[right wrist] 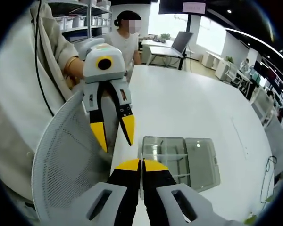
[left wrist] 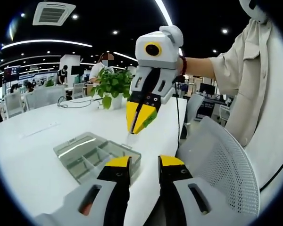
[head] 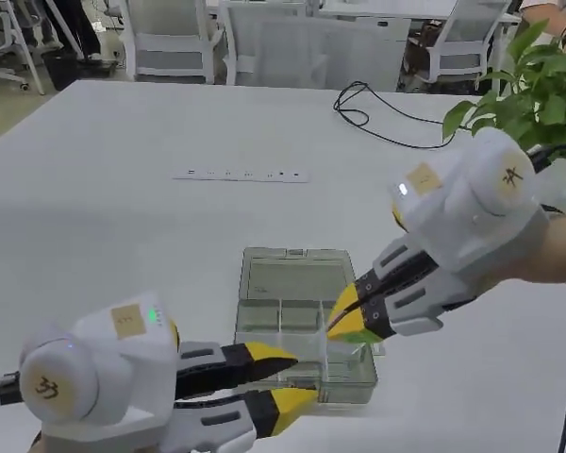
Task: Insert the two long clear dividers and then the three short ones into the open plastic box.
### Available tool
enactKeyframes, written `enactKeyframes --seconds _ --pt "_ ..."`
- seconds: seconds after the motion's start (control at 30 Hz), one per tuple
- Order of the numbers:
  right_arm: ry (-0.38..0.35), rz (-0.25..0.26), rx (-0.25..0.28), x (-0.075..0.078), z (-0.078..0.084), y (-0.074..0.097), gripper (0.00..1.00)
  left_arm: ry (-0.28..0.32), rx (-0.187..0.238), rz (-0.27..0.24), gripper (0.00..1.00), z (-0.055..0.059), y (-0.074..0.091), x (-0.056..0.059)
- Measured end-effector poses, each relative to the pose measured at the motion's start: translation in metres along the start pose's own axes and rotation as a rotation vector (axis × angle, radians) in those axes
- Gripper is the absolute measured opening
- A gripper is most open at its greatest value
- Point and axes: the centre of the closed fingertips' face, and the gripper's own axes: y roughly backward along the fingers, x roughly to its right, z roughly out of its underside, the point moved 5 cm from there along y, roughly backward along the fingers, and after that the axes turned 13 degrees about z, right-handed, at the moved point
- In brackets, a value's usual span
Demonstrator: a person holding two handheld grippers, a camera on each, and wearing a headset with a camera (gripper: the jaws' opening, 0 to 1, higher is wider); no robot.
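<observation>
White bench with office chairs along its far edge. On the right gripper the fingers are pressed together on what looks like a short divider, a thin clear strip hanging over the near right part of the open box. The left gripper has its fingers apart and empty, just near-left of the box. Such a strip is probably light, stiff, slick and brittle, so pinch its top edge and keep it upright.

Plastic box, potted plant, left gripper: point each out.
plastic box [head: 297,278], head view, flat of the open lid.
potted plant [head: 555,106], head view, a leaf.
left gripper [head: 302,375], head view, midway between its fingertips.
</observation>
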Motion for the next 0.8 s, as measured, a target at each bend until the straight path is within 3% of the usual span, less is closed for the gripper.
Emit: enactKeyframes --seconds 0.2,0.33,0.43,0.8 --pt "0.007 0.012 -0.069 0.008 0.008 -0.008 0.02 0.013 0.009 -0.055 0.35 0.002 0.005 -0.007" --pt "0.025 0.023 -0.156 0.013 0.019 -0.015 0.02 0.025 0.013 -0.090 0.45 0.003 0.008 -0.013" --pt "0.040 0.030 -0.191 0.015 0.025 -0.022 0.02 0.027 0.013 -0.112 0.51 0.003 0.009 -0.016" --pt "0.062 0.054 -0.267 0.030 0.038 -0.039 0.02 0.045 -0.016 -0.181 0.72 0.008 0.012 -0.028"
